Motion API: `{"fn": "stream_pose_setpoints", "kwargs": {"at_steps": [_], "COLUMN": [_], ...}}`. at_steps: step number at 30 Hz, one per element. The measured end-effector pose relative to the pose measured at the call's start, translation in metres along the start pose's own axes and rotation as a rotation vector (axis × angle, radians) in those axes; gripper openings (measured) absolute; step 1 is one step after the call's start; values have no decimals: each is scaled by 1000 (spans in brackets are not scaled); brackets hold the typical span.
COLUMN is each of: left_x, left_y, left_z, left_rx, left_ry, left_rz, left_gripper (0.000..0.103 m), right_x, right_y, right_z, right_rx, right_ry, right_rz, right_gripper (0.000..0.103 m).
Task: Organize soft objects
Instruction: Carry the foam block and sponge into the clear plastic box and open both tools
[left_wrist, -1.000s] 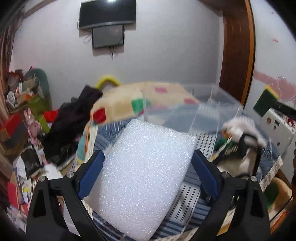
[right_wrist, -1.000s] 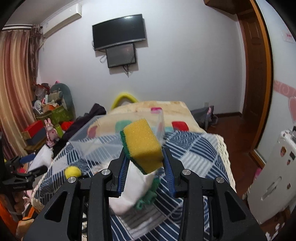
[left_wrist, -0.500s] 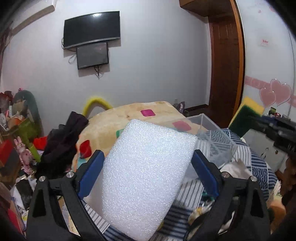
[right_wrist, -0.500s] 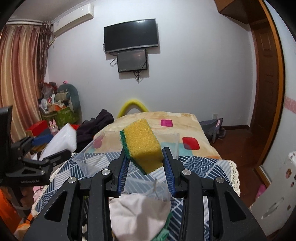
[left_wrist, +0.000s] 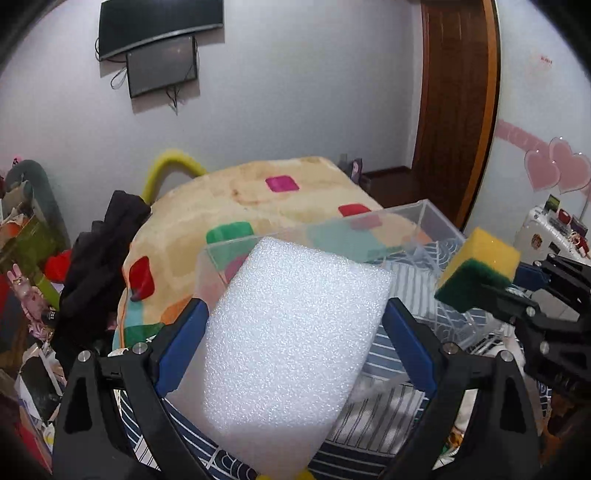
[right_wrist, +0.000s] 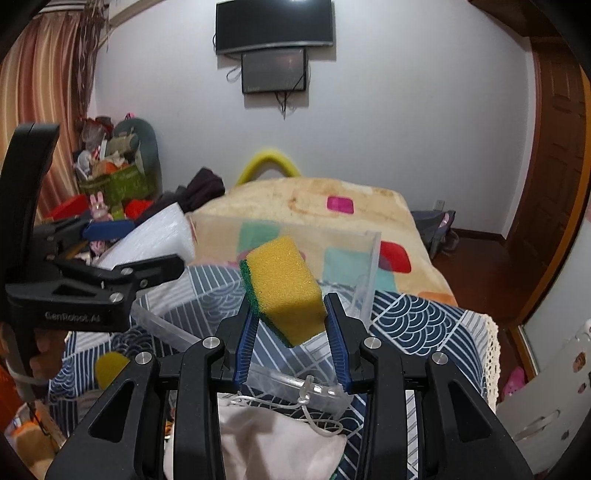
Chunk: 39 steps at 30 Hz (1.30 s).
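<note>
The clear box (left_wrist: 424, 218) sits on the blue patterned cloth (right_wrist: 424, 314), open at the top, and looks empty inside. Both soft things are up in the air just near it, so the step in hand seems to be carrying them over to drop them in.

The left gripper (left_wrist: 295, 321) is pinching the big white foam block (left_wrist: 291, 343) from both sides. The block is in front of the box's near left corner. The right gripper (right_wrist: 290, 328) is pinching the yellow and green sponge (right_wrist: 282, 288), which hangs over the near side of the box.

Next, each one likely needs to go a bit farther forward, over the open top, and then let go. The foam block is wide, so it may need tilting to fit between the walls.

The foam block hides much of the box in the left wrist view. A white cloth bag (right_wrist: 277, 443) lies near, under the right gripper, partly cut off. A small yellow ball (right_wrist: 110, 367) sits on the left, half hidden.
</note>
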<state>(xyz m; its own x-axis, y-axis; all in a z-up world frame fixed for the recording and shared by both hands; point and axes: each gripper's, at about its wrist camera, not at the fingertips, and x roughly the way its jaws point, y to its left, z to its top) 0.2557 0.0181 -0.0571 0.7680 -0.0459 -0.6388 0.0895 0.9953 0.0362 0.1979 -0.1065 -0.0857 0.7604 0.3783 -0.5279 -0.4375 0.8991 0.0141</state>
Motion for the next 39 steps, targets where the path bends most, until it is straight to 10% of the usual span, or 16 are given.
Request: {"fn": "stream_pose_setpoints", "kwargs": {"at_steps": [9,20,39], "left_x": [14,-3,-60], "left_y": [-8,-16,12], "left_z": [-2,12,-9], "left_rx": [22,61,-43], "left_ry": [61,33,-35], "left_rz": [22,-21,-7], "left_gripper": [97,101,101], "right_x": [11,-16,-50], "right_y": [-3,5,-5], "right_z": [-5,0,2], "right_rx": [-17,-74,-9], "right_ry": [55,-17,-109], "right_rz": [10,0,-12], "right_gripper": [35,71,71]}}
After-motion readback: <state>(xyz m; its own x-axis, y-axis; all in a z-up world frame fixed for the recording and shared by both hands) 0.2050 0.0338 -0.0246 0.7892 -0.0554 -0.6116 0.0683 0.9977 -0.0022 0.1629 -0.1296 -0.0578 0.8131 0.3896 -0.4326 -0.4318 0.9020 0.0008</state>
